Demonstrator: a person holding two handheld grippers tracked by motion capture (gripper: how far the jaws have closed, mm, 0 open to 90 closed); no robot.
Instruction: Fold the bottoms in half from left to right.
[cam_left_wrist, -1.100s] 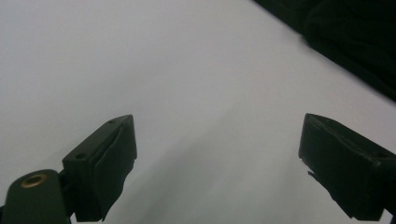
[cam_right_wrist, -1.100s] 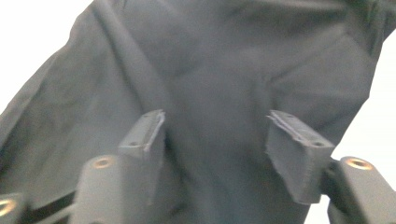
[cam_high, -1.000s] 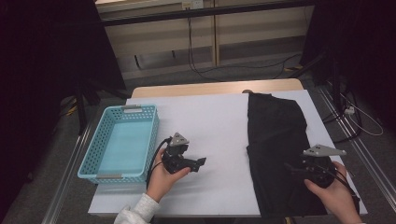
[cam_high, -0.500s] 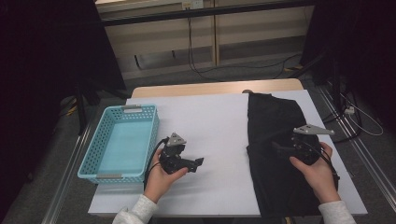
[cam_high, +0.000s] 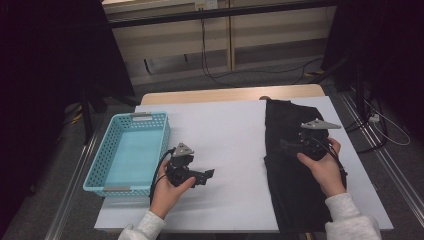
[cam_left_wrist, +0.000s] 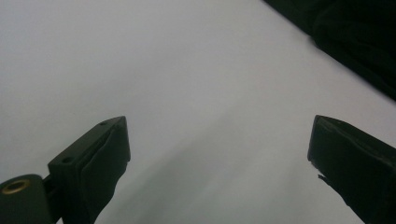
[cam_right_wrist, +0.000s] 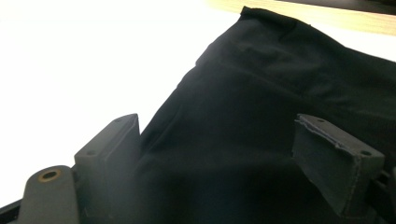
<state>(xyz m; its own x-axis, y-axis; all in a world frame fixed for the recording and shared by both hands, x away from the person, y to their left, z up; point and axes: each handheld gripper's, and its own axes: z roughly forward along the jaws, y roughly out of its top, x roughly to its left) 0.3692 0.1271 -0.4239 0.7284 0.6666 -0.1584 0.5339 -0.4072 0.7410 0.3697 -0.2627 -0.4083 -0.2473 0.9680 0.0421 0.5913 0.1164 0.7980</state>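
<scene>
The black cloth (cam_high: 295, 165) is lying flat at the right of the frame, looking soft and floppy, so its edge is best to grab, while the right gripper (cam_high: 286, 146) and left gripper (cam_high: 207, 175) have just been opening wide, holding nothing.

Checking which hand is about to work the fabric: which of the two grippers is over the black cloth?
The right gripper, held above the black cloth with jaws open. The left gripper is apart from it, over the bare white table beside the blue basket.

Basket (cam_high: 131, 152) on table's (cam_high: 235, 125) left, cloth (cam_high: 292, 150) right (over front edge)
</scene>
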